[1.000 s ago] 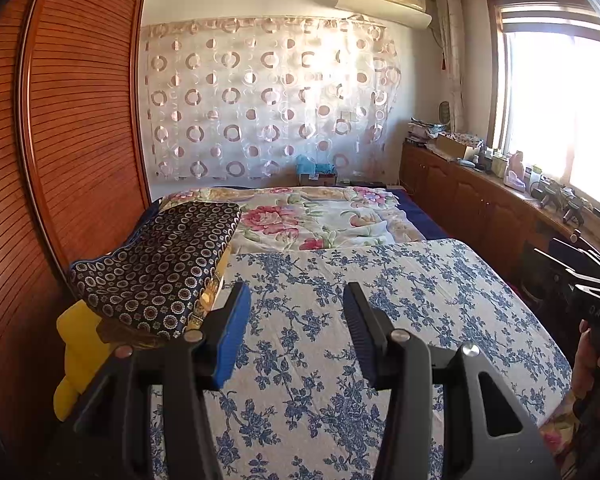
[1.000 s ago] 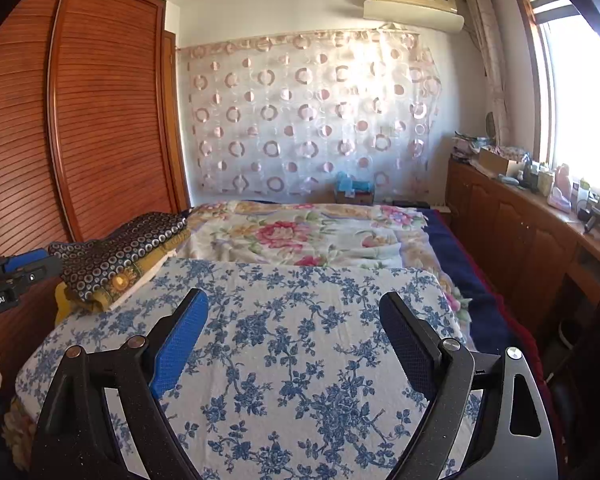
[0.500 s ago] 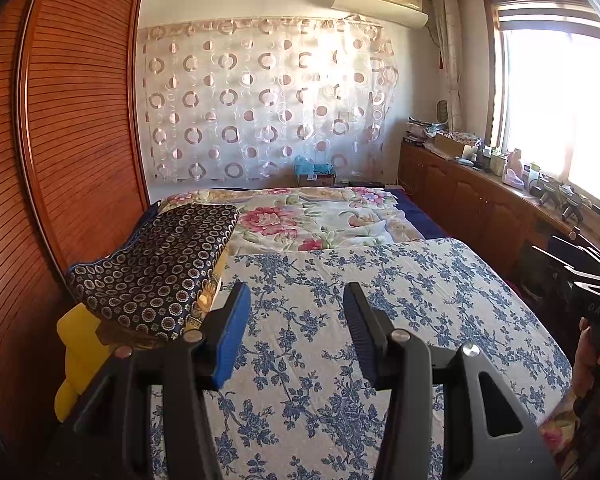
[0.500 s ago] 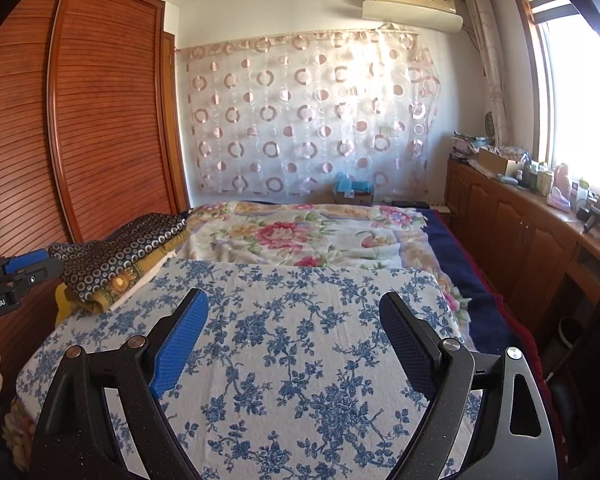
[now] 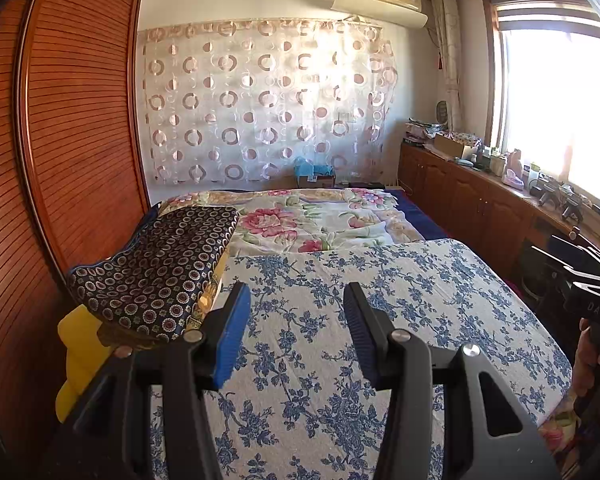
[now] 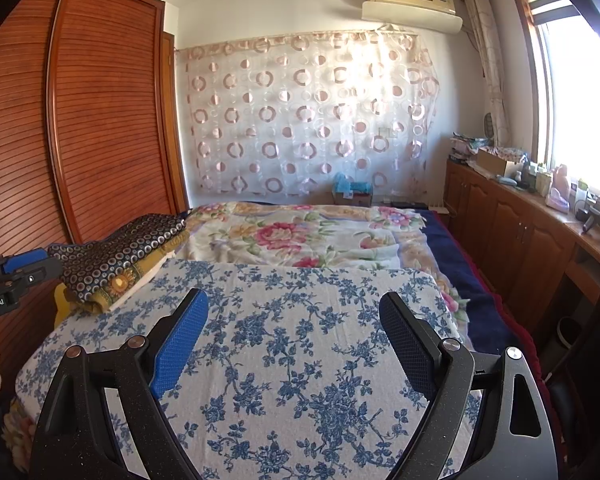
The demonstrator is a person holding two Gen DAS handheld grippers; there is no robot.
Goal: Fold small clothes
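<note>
A stack of folded clothes lies at the bed's left edge, topped by a dark garment printed with small circles, over yellow pieces. My left gripper hovers over the blue-flowered white cloth, just right of that stack, open with nothing between its fingers. My right gripper stands wide open above the middle of the same cloth, also holding nothing. The left gripper's tip shows at the left edge of the right wrist view, next to the stack.
A slatted wooden wardrobe stands close along the bed's left side. A pink-flowered bedspread covers the far half of the bed. Low wooden cabinets with clutter run under the window on the right. A circle-patterned curtain hangs at the back.
</note>
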